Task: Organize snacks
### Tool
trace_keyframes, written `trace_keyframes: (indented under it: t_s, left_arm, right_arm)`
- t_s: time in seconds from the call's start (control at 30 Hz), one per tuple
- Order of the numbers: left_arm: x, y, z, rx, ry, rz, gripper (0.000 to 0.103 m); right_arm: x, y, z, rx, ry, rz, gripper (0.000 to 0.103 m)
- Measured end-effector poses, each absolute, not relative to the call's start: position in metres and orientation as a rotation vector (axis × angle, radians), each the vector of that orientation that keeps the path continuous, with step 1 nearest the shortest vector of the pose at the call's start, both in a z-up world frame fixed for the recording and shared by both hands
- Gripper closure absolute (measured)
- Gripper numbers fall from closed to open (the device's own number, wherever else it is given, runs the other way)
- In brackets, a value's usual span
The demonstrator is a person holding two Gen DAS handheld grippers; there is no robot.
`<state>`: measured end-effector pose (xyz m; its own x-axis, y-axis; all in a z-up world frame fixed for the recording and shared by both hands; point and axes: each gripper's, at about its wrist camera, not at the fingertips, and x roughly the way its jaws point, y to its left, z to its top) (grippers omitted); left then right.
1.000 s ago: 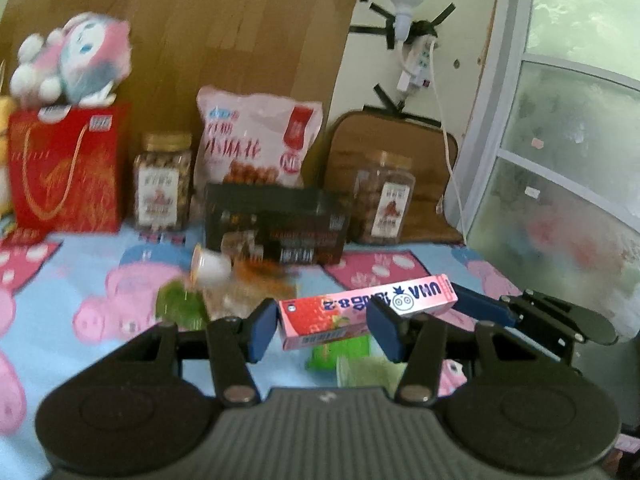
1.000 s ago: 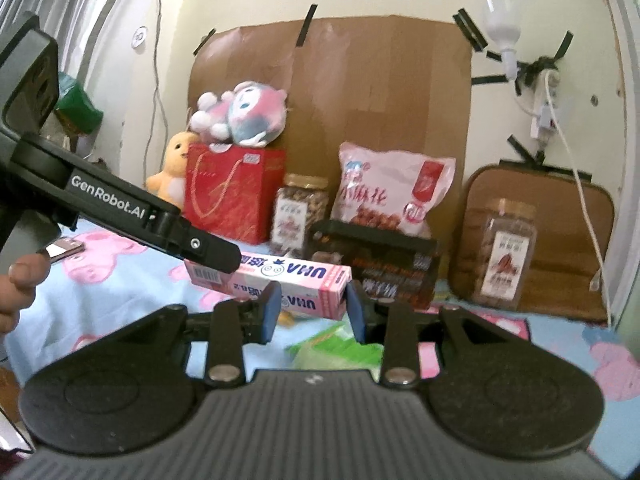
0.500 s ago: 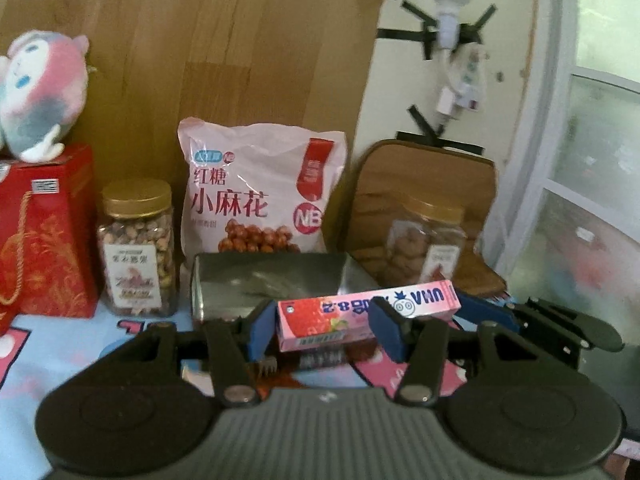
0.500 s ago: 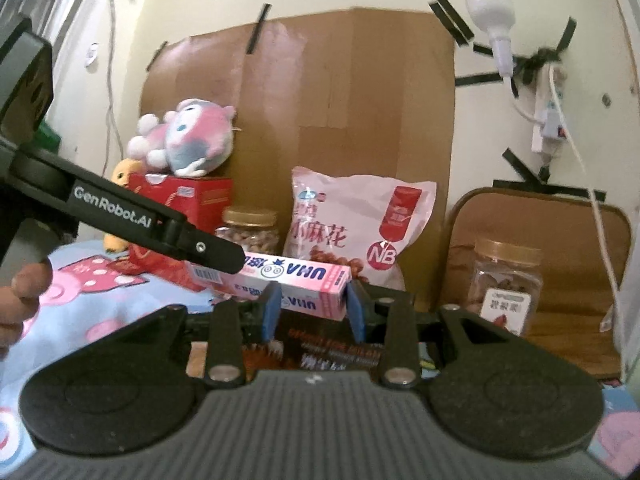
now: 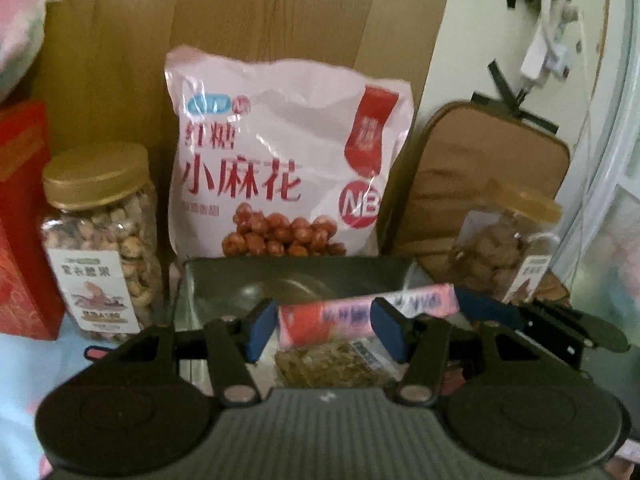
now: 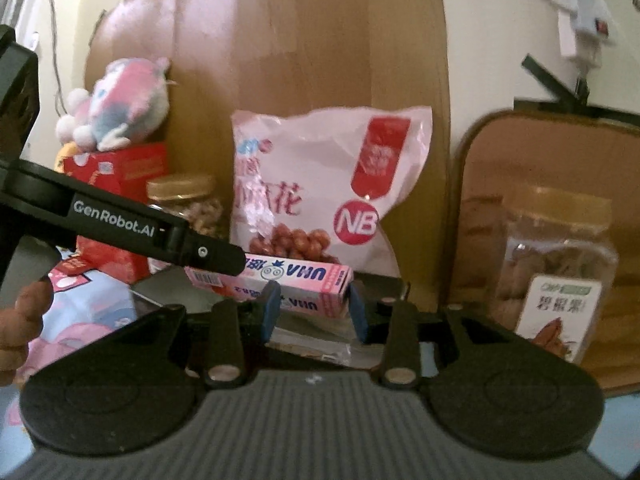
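Candy box, the long pink one, hangs level between your two grippers, just over the open metal tin, which already has a clear packet of snacks in it. Your left gripper holds one end and your right gripper the other, both pointing forward and tipped a little downward toward the back wall. Both sets of jaws have just been opening, with the box between them. On the left one a gap shows between the left pad and the box. On the right one the far pad looks barely clear of the box end, though blur keeps this uncertain. Your left hand shows at the edge of the right wrist view, wrapped around its handle. A second ago you were well back over the pig-print cloth with loose snacks below; now the big snack bag, the nut jar and the second jar loom close, and the tin sits right under the box.
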<state>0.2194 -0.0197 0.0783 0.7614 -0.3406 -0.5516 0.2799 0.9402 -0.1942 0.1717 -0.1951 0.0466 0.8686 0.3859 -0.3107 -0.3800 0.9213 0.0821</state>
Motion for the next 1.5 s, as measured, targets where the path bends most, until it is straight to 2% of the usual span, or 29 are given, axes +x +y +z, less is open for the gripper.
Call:
trace_keyframes:
  t_s: [0.2, 0.47, 0.83, 1.27, 1.37, 1.5]
  left_arm:
    - [0.209, -0.014, 0.081, -0.107, 0.609, -0.342, 0.049]
    - [0.158, 0.019, 0.100, -0.124, 0.556, -0.347, 0.048]
    - [0.151, 0.078, 0.065, -0.236, 0.674, -0.292, 0.048]
    - [0.181, 0.068, 0.012, -0.249, 0.781, -0.331, 0.048]
    - [0.174, 0.065, 0.014, -0.231, 0.776, -0.352, 0.057]
    - [0.147, 0.059, 0.017, -0.219, 0.777, -0.395, 0.057]
  right_arm:
    - [0.166, -0.211, 0.047, 0.078, 0.319, 0.375, 0.059]
    - [0.131, -0.235, 0.054, 0.168, 0.317, 0.407, 0.059]
    - [0.133, -0.210, 0.022, 0.348, 0.600, 0.588, 0.059]
    - [0.180, -0.183, -0.008, 0.442, 0.785, 0.631, 0.058]
    - [0.183, -0.181, -0.010, 0.473, 0.805, 0.685, 0.059]
    - [0.171, -0.176, -0.004, 0.453, 0.818, 0.755, 0.060]
